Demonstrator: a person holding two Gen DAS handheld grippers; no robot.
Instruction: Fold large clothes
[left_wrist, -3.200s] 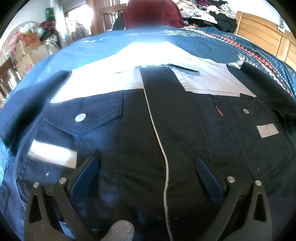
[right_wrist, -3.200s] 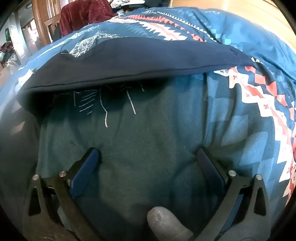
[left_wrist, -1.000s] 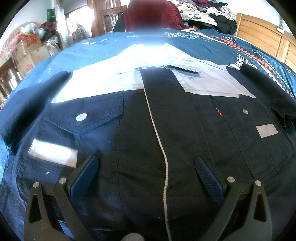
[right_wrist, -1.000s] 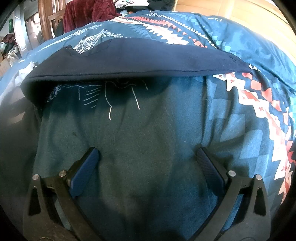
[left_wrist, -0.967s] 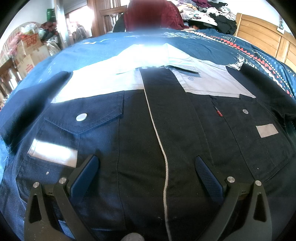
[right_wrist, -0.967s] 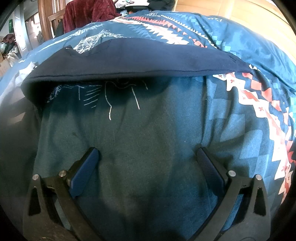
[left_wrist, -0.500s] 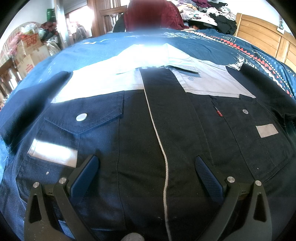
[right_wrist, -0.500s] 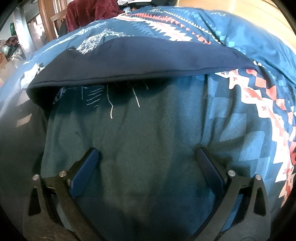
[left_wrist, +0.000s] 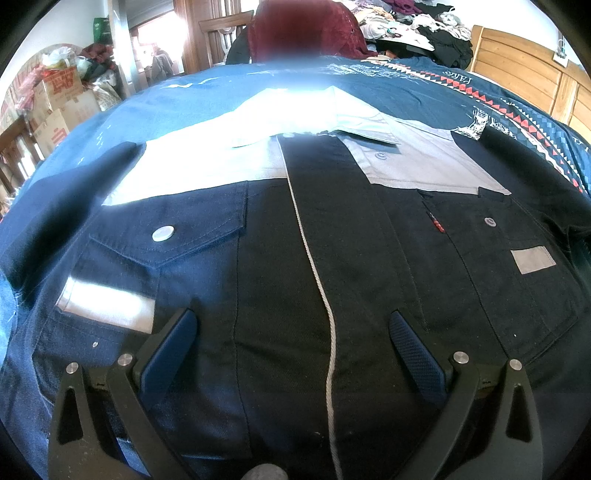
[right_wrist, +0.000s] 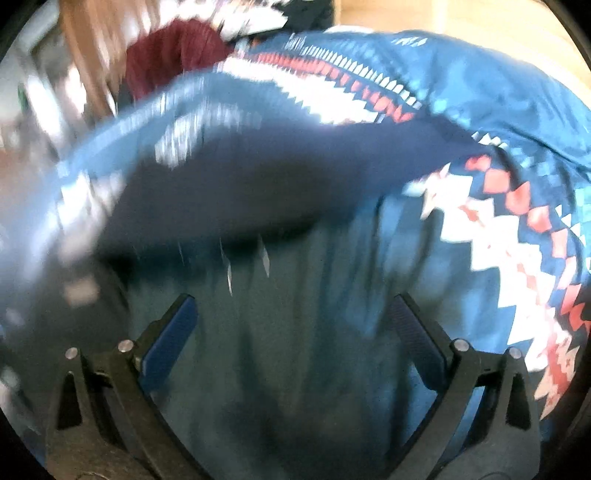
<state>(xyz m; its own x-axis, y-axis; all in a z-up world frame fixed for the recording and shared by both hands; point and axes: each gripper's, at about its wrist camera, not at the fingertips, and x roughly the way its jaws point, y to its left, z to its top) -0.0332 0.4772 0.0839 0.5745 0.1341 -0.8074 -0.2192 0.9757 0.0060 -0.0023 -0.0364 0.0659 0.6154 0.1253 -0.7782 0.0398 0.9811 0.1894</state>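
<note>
**Jacket flat on the bed, both grippers wide open**

The big dark jacket (left_wrist: 332, 266) lay spread front-up across the blue patterned bedspread (left_wrist: 207, 92), collar end away from the camera, with its pale grey yoke blown out by sunlight. A white cord (left_wrist: 317, 280) ran down along the front placket, and there was a buttoned chest pocket on either side.

The left gripper (left_wrist: 291, 343) hovered low over the jacket's lower front, fingers spread wide apart with nothing between them, the cord passing through the gap.

The right wrist view was pretty smeared with motion blur. The right gripper (right_wrist: 293, 332) was spread wide too and held nothing, sitting over the teal part of the bedspread. A dark sleeve (right_wrist: 280, 177) of the jacket lay across the bedspread just beyond it, next to the red-and-white zigzag band (right_wrist: 491, 236). Couldn't tell if the fingers touched the fabric.
</note>
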